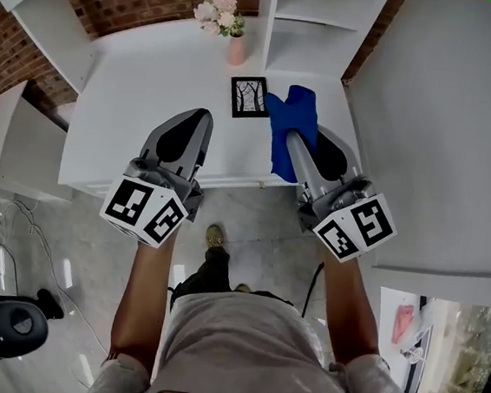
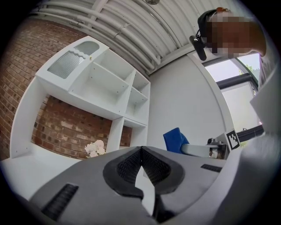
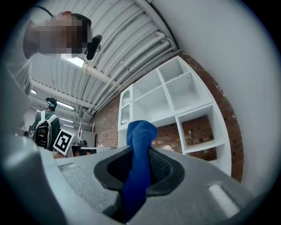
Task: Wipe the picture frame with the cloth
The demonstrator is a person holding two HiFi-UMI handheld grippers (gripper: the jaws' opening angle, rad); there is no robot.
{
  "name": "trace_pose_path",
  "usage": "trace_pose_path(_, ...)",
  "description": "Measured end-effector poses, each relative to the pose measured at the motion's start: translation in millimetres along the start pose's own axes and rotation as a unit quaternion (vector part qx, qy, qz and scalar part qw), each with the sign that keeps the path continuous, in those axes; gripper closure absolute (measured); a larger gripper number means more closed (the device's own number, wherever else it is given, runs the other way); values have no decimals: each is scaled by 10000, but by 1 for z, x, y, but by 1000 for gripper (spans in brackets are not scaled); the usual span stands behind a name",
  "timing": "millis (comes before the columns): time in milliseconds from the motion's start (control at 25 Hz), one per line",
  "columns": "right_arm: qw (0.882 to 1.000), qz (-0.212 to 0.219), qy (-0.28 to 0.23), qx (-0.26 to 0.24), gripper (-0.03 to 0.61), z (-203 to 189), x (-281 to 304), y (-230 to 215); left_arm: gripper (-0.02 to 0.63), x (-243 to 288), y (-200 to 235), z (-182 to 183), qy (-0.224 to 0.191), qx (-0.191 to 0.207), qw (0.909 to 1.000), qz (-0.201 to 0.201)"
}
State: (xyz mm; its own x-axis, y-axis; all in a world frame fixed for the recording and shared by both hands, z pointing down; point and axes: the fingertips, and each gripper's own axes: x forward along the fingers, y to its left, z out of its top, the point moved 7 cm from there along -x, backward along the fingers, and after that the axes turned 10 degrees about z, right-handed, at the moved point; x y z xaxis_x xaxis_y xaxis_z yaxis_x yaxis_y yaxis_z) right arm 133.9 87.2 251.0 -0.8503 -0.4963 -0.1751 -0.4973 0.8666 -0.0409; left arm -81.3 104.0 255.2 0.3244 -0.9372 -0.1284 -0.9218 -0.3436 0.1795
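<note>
The right gripper (image 3: 139, 153) has its 2 jaws clamped on a bunched fold of the blue cloth (image 3: 141, 131), which is soft, light and limp and best kept pinched there. The left gripper (image 2: 141, 148) is closed on nothing. Just ahead of the right tips and a little to their left, the picture frame (image 1: 249, 97) seems to lie flat on the white table (image 1: 143, 93); it looks small, stiff, probably light and slippery, so the left tips might steady its edge.

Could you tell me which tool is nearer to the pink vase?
Left. The left tool sits short of the pink vase, slightly left; the right tool, gripping the blue cloth, is farther off, lower right.
</note>
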Motion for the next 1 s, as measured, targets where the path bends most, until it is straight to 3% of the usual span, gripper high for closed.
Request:
trace_pose_path(720, 9975, -529, 439, -159, 505, -35, 129, -69, 614, 120, 125, -37, 563, -175, 9965, -587)
trace_pose_path(1000, 9955, -617, 718, -97, 503, -53, 156, -90, 614, 148, 150, -62, 1043, -399, 9927, -450)
